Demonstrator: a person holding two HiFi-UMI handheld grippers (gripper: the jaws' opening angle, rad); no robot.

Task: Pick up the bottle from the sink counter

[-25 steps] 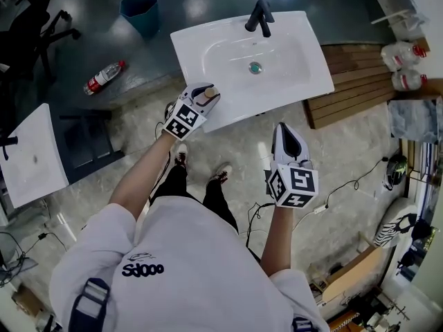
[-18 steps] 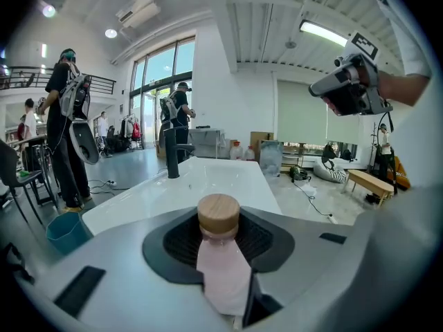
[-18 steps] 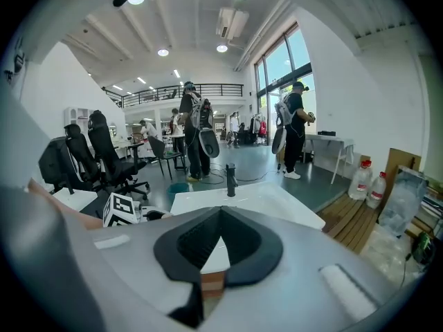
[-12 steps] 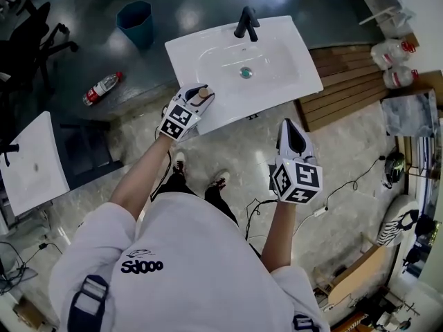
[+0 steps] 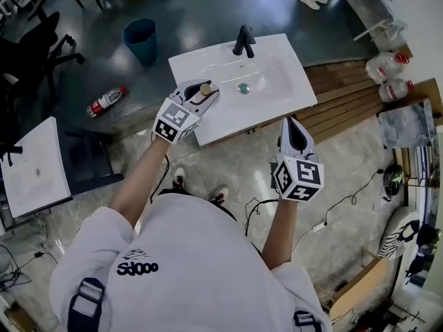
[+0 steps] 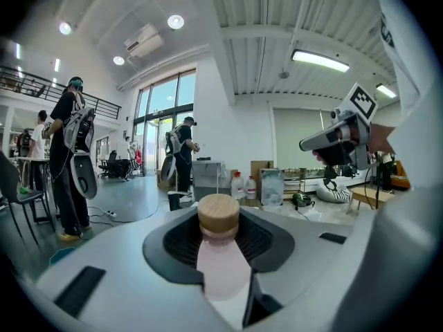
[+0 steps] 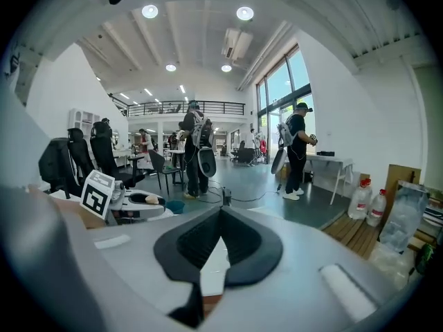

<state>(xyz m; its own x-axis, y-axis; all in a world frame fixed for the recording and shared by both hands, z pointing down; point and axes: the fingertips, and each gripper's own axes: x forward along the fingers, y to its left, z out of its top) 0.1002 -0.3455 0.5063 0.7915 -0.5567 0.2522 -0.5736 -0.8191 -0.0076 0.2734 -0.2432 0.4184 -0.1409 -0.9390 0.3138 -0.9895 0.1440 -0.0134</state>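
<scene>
A pale pink bottle with a round wooden cap is clamped between the jaws of my left gripper, over the front left part of the white sink counter. In the left gripper view the bottle fills the gap between the jaws, cap pointing away from the camera. My right gripper hangs off the counter's front right edge, above the floor. Its jaws are shut, tips together, with nothing in them.
A black faucet stands at the back of the basin. On the floor lie a blue bin and a plastic bottle. A wooden pallet with jugs is right of the sink, a white table at left.
The sink now looks smaller and farther away as the view pulled back. My left gripper keeps its hold on the bottle near the counter's front left. The right gripper barely moved.
</scene>
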